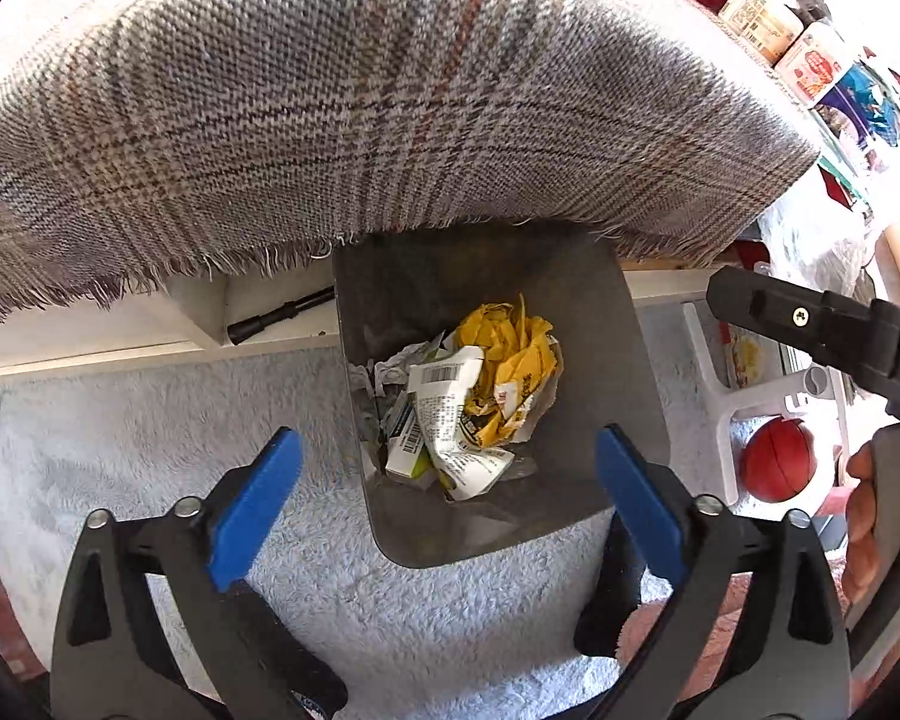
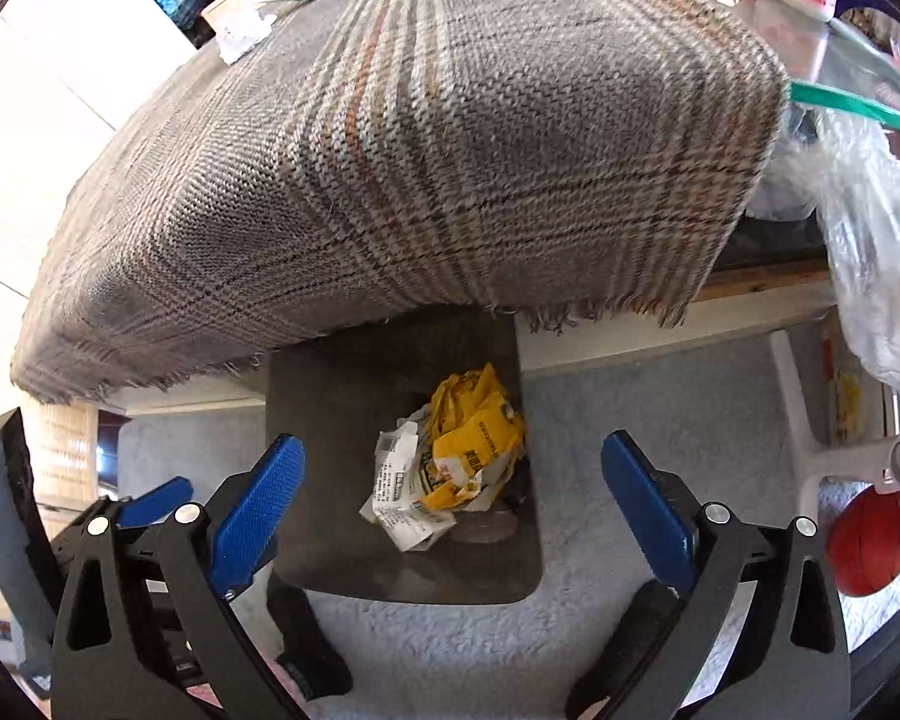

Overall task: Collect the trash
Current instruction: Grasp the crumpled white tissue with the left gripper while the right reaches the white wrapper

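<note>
A dark grey trash bin stands on the carpet below the table edge; it also shows in the right wrist view. Inside lie crumpled yellow wrappers and white printed paper, which show in the right wrist view too. My left gripper hangs open and empty above the bin. My right gripper is also open and empty above the bin. The right gripper's body shows at the right of the left wrist view. The left gripper's blue finger shows at the left of the right wrist view.
A plaid fringed cloth covers the table and overhangs the bin. Boxes and packets sit on the table's right side. A white rack holds a red ball. Pale shaggy carpet covers the floor.
</note>
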Tool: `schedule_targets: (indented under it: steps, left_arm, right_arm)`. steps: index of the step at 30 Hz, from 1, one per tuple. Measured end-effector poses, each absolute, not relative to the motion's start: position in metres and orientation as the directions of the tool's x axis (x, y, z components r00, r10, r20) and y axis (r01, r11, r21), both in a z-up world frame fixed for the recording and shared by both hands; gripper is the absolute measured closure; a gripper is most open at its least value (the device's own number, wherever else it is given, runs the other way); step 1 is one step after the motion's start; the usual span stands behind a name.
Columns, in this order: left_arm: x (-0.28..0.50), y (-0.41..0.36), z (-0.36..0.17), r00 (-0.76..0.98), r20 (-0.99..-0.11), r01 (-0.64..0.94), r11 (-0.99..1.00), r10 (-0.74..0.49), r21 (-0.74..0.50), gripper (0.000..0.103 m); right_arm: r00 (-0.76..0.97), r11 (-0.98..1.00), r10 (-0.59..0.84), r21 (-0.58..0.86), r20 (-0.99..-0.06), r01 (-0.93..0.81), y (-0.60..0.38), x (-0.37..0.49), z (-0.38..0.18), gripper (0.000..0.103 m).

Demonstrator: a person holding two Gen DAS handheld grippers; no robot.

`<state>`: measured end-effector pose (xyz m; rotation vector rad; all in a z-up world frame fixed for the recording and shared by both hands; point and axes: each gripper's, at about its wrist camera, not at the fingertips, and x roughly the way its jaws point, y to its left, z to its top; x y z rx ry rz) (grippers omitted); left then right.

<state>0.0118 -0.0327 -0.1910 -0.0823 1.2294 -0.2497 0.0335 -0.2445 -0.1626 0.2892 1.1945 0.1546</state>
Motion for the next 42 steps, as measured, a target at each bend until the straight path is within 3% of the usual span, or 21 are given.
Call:
schedule_targets:
  steps: [10, 23, 33, 42]
  left_arm:
    - [0.002, -0.029, -0.157, 0.361, -0.910, 0.146, 0.977, -0.202, -0.159, 0.008]
    - [0.029, -0.005, -0.073, 0.491, -0.856, 0.117, 0.986, -0.158, -0.115, 0.008]
    - [0.099, 0.008, -0.023, 0.555, -0.822, 0.082, 0.991, -0.130, -0.102, 0.008]
    - [0.181, 0.006, -0.039, 0.550, -0.826, 0.078, 0.992, -0.125, -0.098, 0.008]
  right_arm:
    - [0.408, 0.963, 0.232, 0.267, -0.883, 0.031, -0.256, 0.023, -0.143, 0.003]
    - [0.508, 0.963, 0.226, 0.269, -0.831, 0.010, -0.275, 0.040, -0.063, 0.003]
    - [0.543, 0.966, 0.208, 0.259, -0.814, 0.019, -0.275, 0.112, -0.023, 0.003]
    - [0.529, 0.960, 0.229, 0.280, -0.817, 0.017, -0.265, 0.201, -0.029, 0.003]
